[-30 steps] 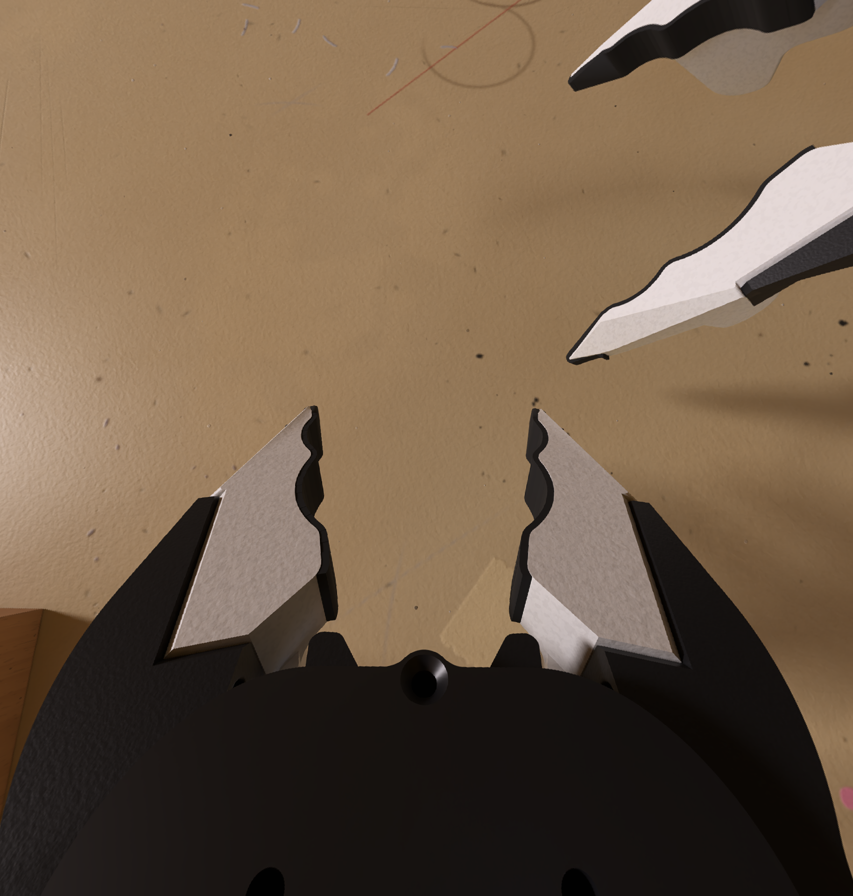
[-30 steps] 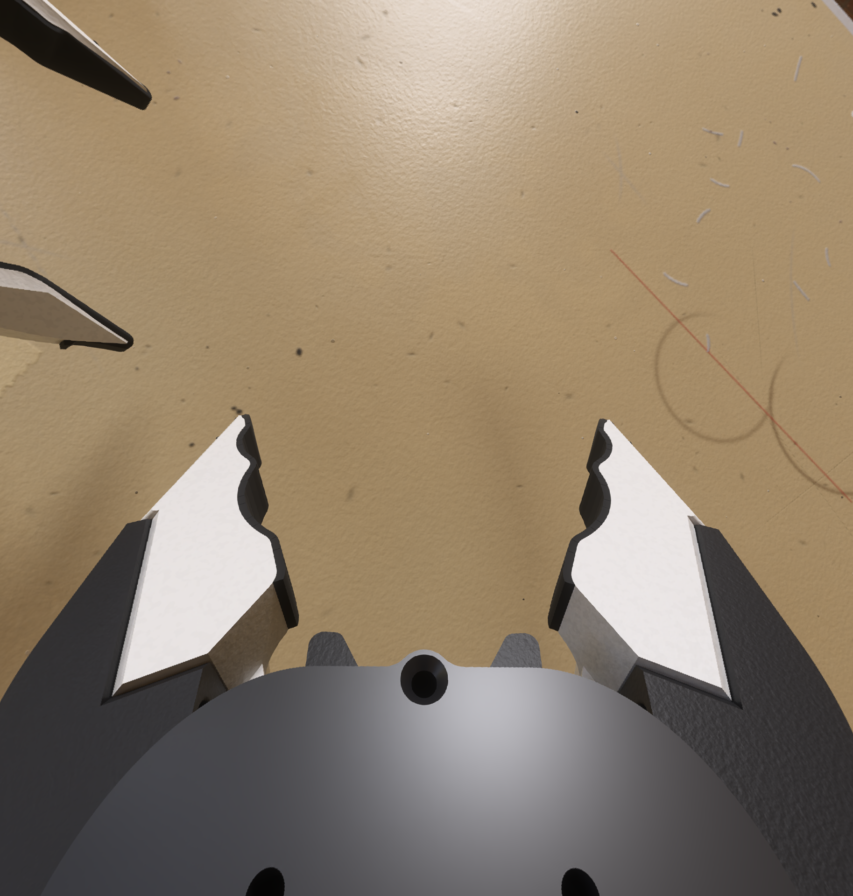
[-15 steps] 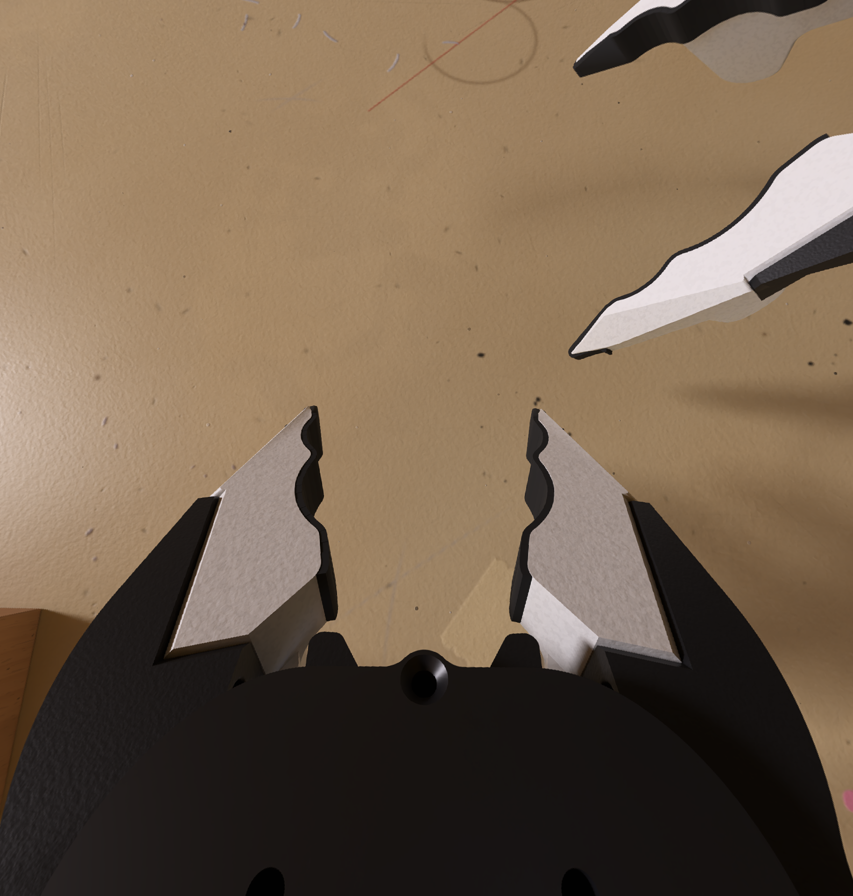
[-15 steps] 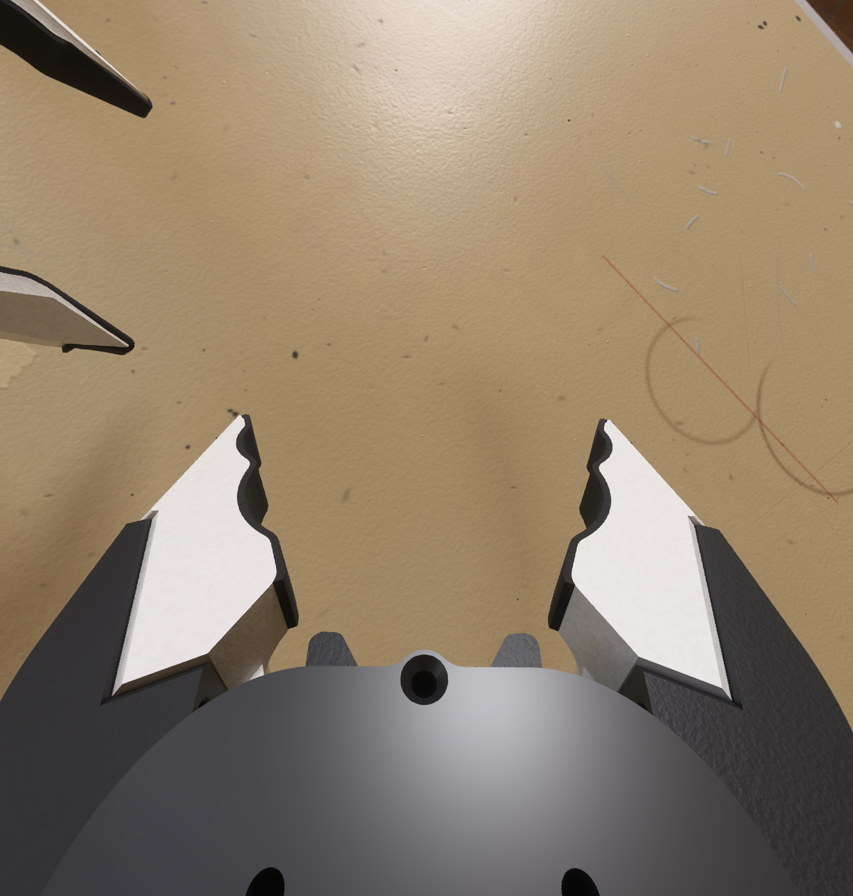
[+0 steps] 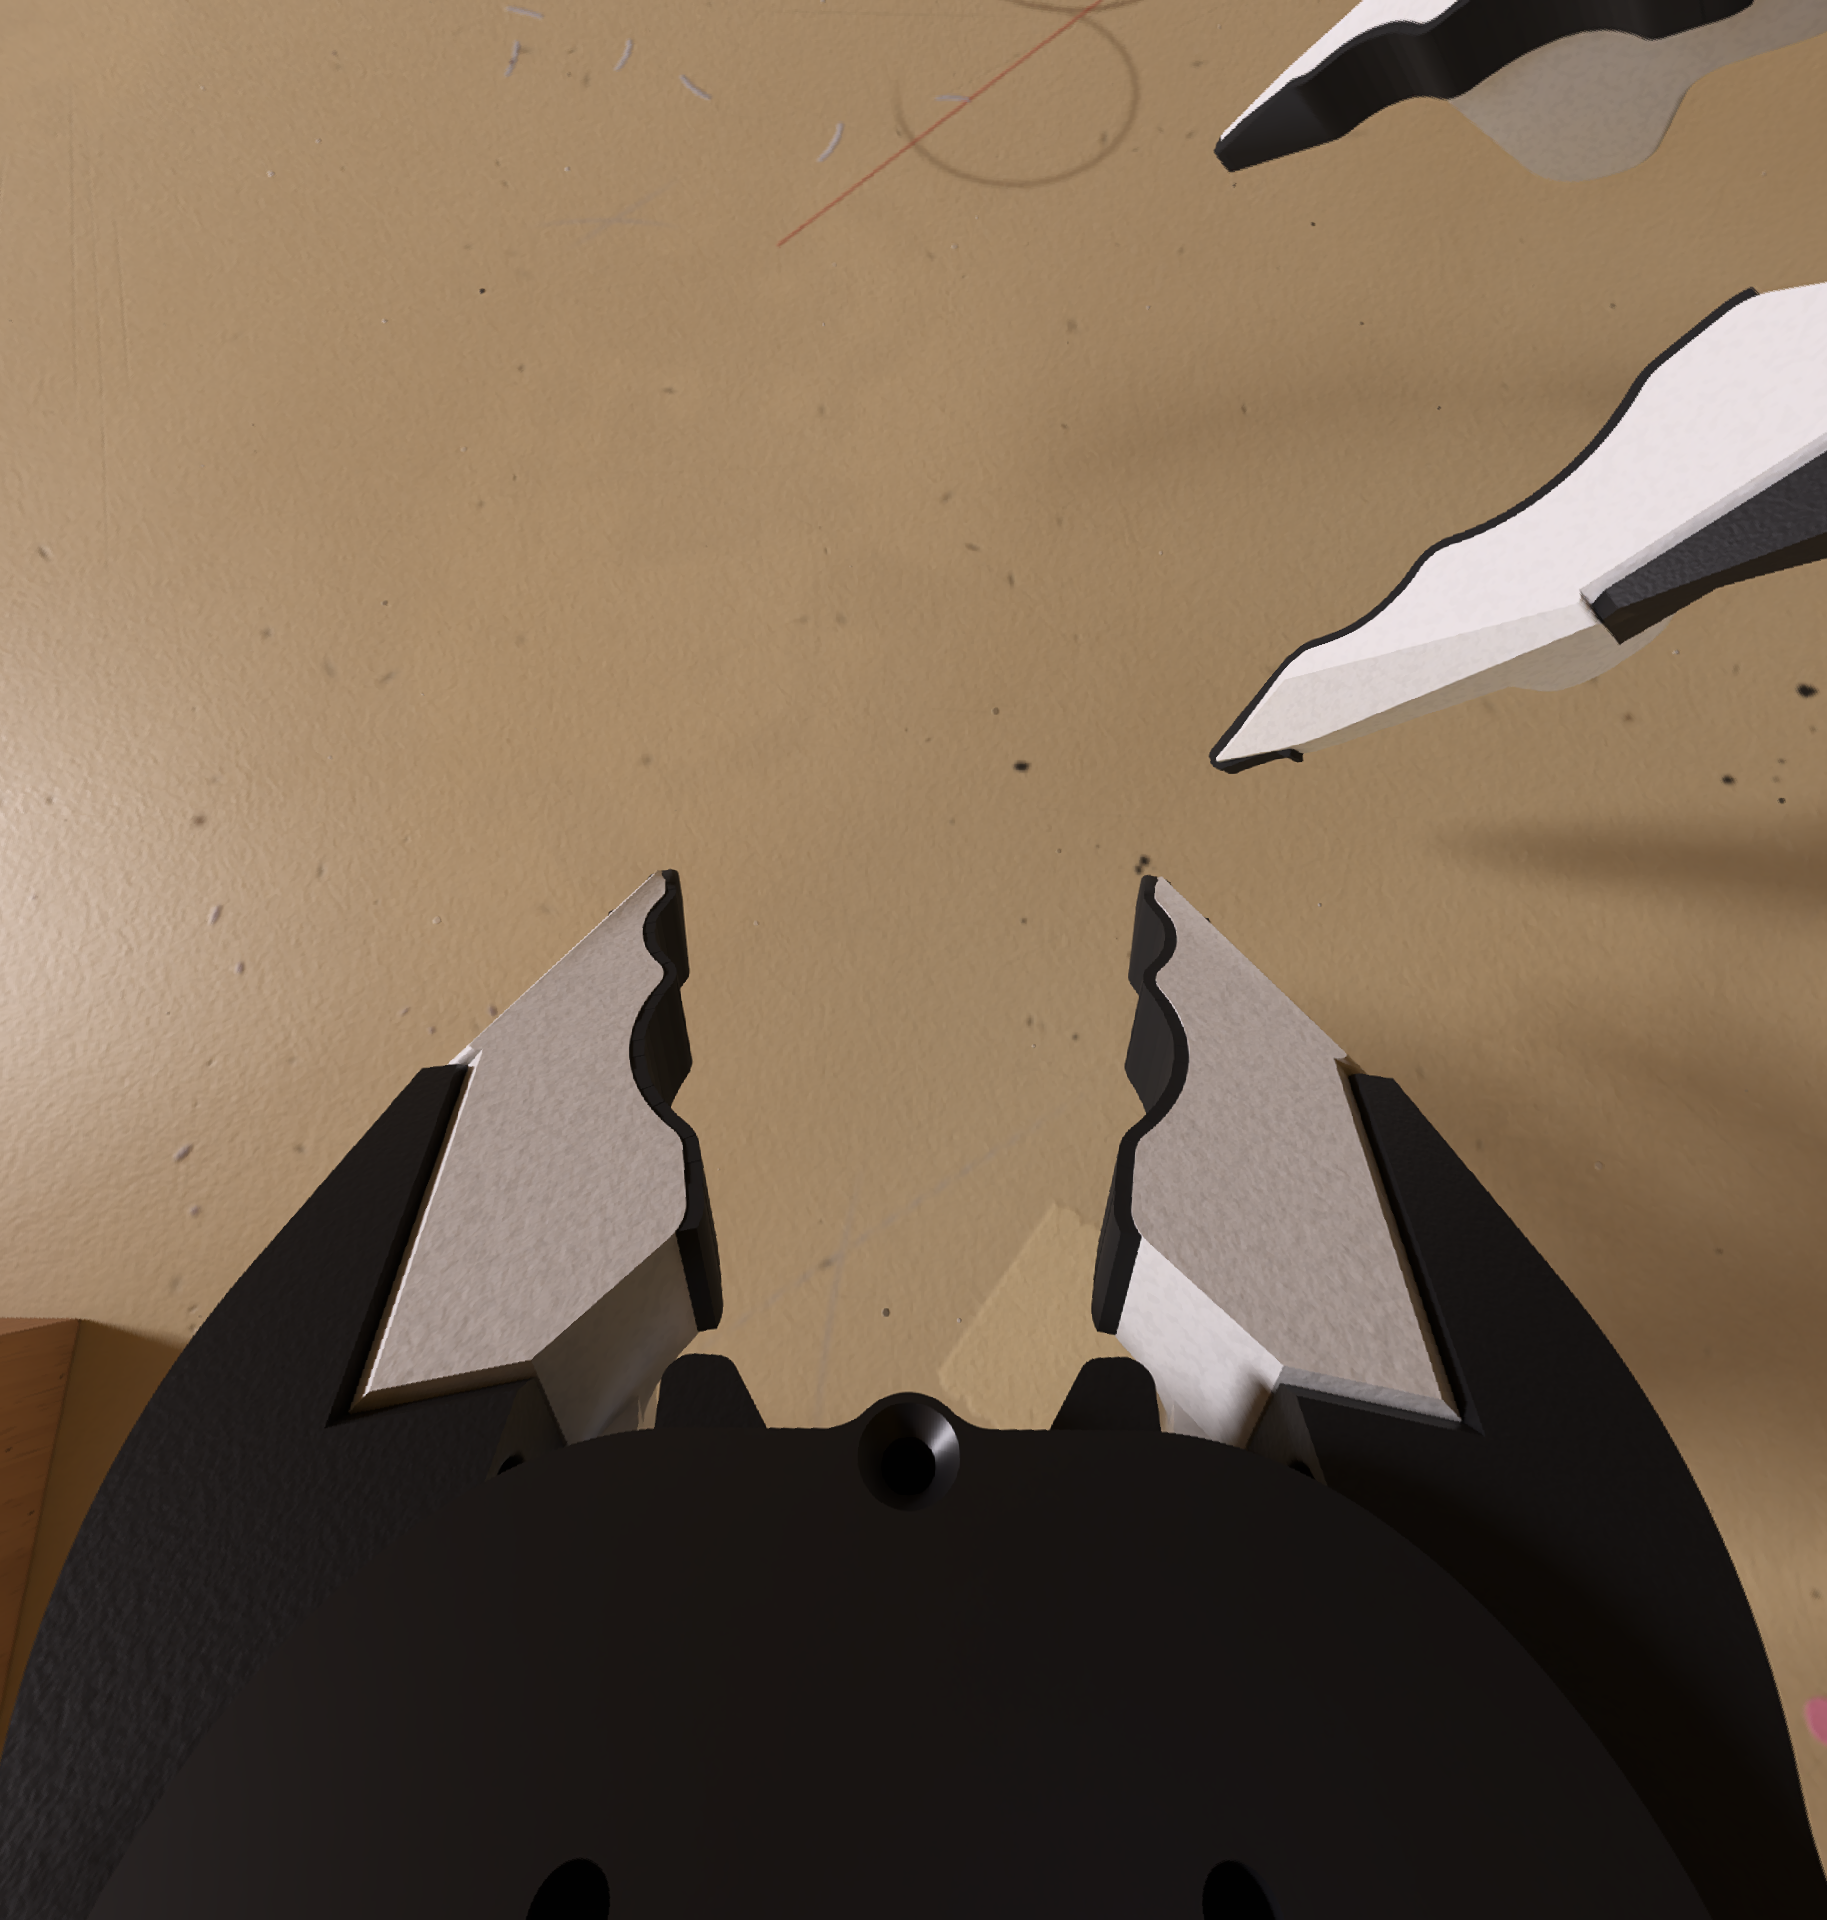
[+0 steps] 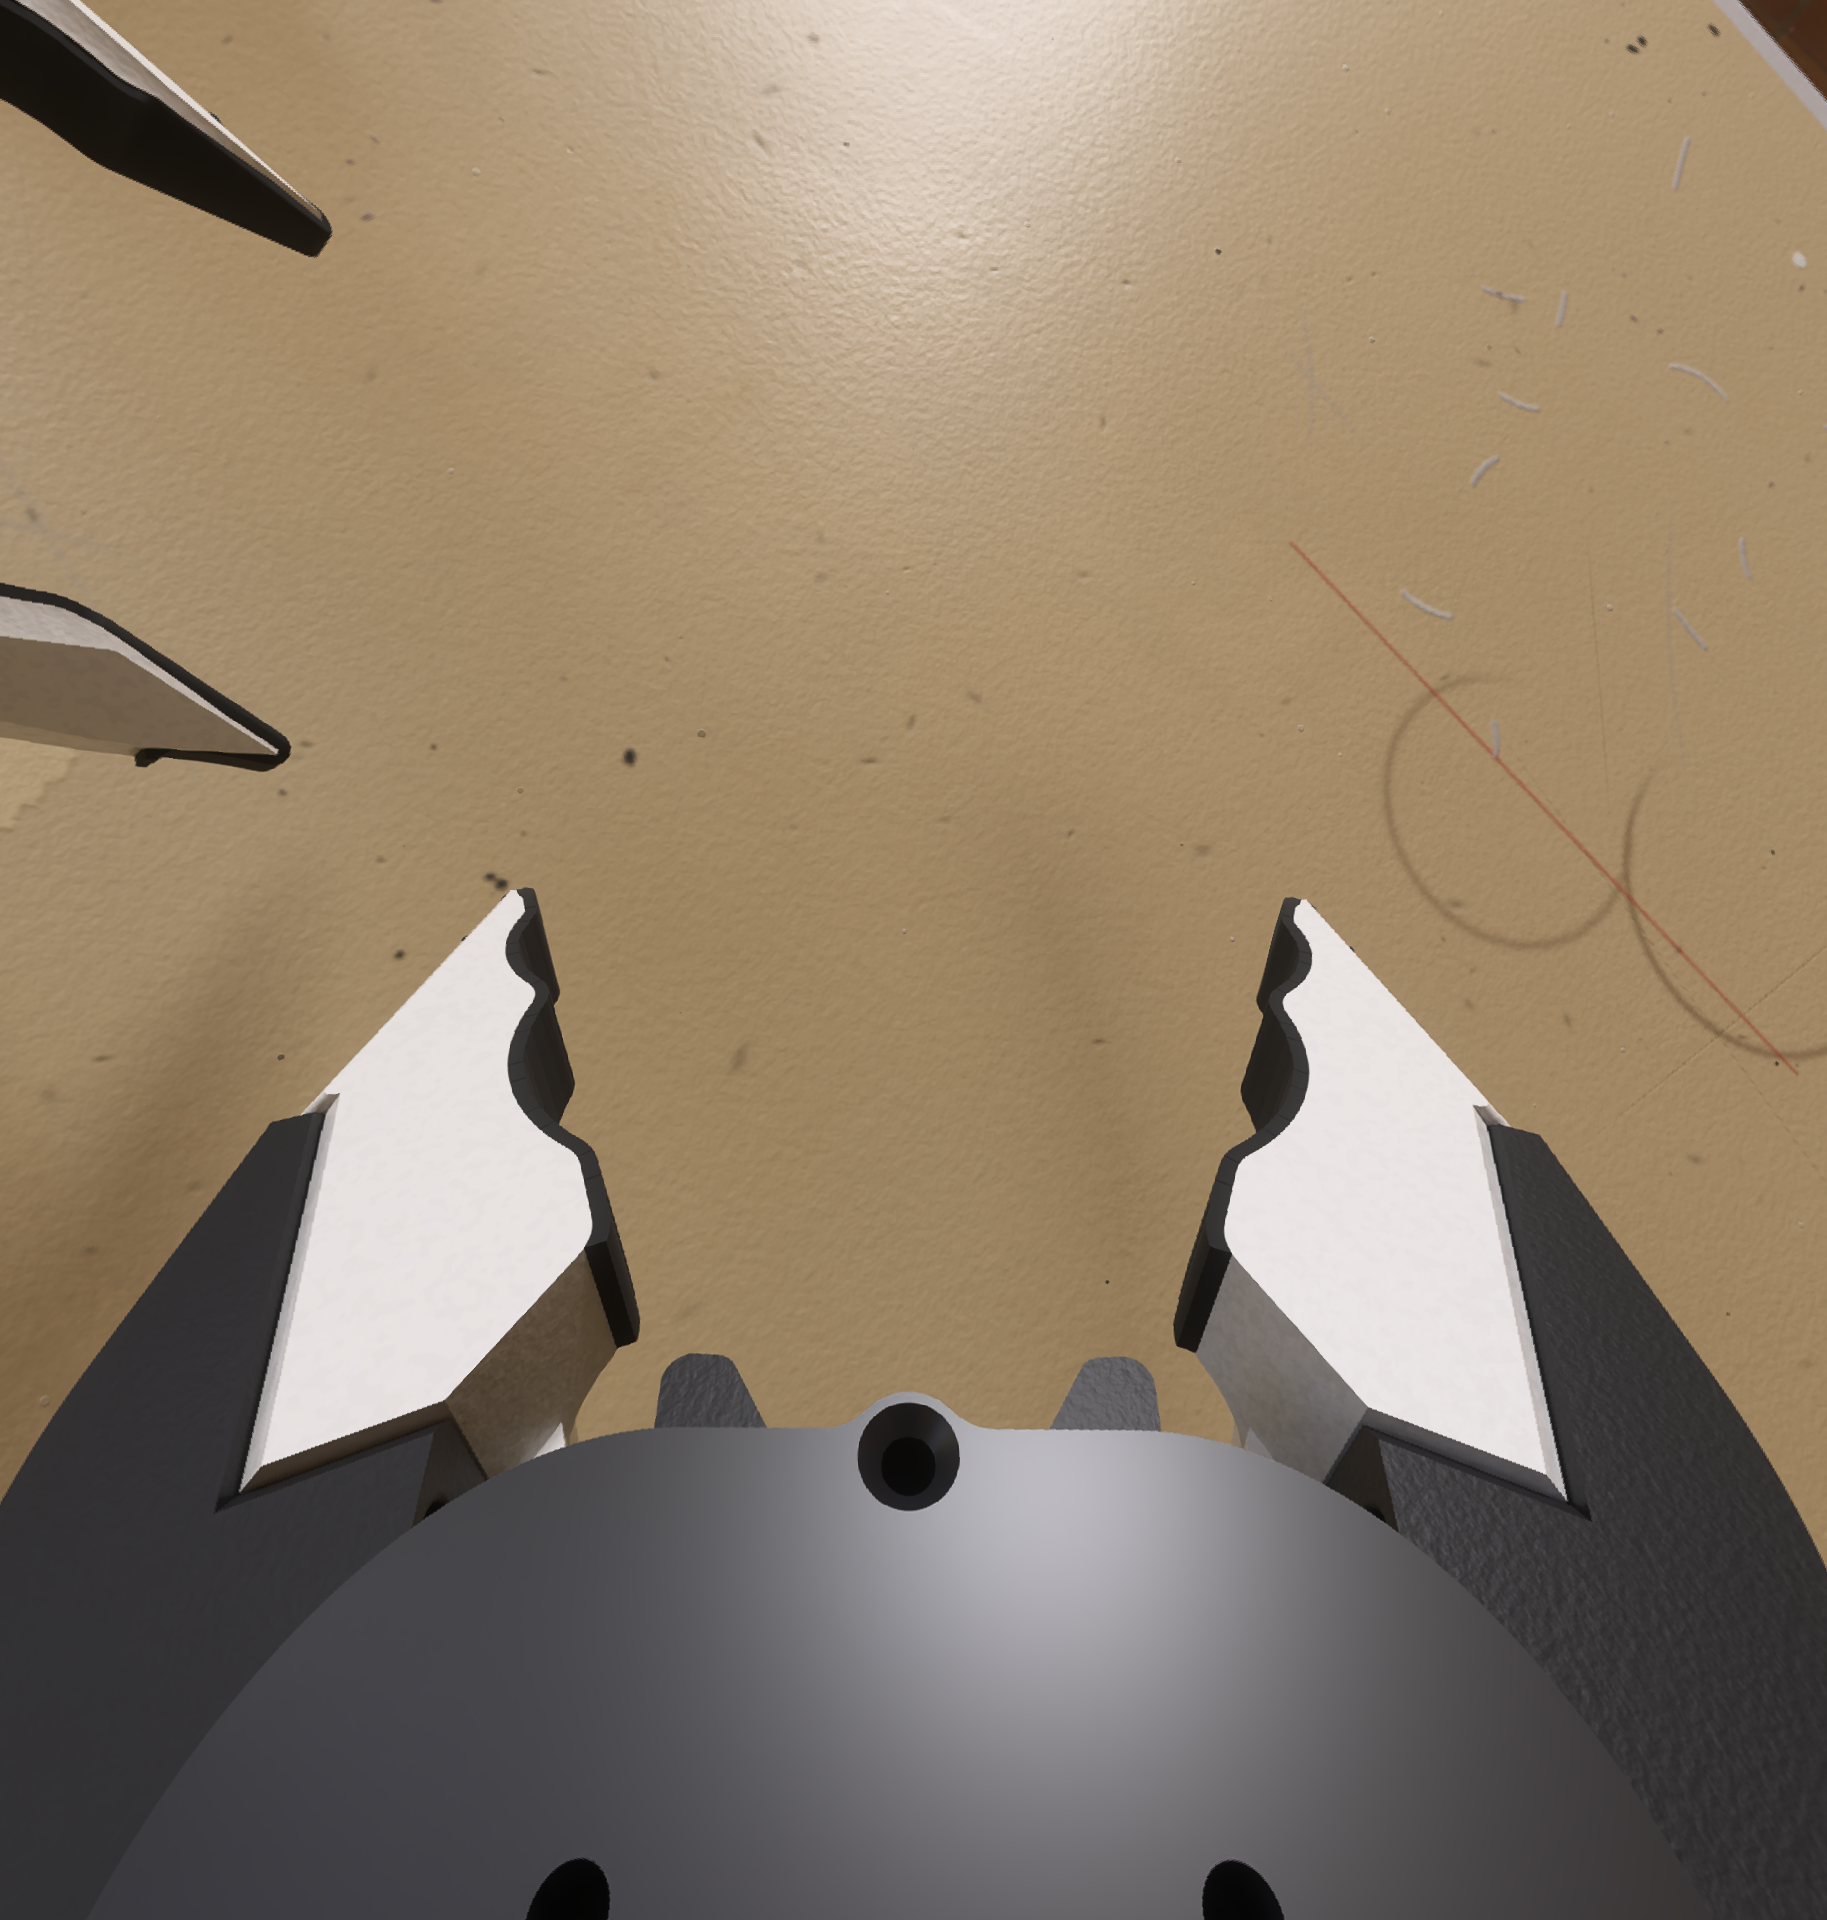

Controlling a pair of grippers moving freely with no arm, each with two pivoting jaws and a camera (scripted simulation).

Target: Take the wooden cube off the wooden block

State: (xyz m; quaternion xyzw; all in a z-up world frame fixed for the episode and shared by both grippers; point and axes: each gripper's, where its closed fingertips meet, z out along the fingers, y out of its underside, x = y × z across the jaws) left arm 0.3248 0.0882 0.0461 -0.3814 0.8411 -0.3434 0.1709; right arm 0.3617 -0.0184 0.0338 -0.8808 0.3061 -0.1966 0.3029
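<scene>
A corner of a wooden piece (image 5: pixel 5 1538) is seen at the lower left edge of the left wrist view, beside the left gripper's body; whether it is the cube or the block cannot be told, and it is touched by neither gripper. The left gripper (image 5: pixel 907 878) is held spread over the bare tan counter (image 5: pixel 576 571), nothing between its fingers, unchanged from a second ago. The right gripper (image 6: pixel 907 899) is likewise spread wide and empty. In the right wrist view the ring marks (image 6: pixel 1491 810) and the red line (image 6: pixel 1543 810) are found slightly lower and further left than before, and more of the counter's far right corner (image 6: pixel 1823 73) is shown.
</scene>
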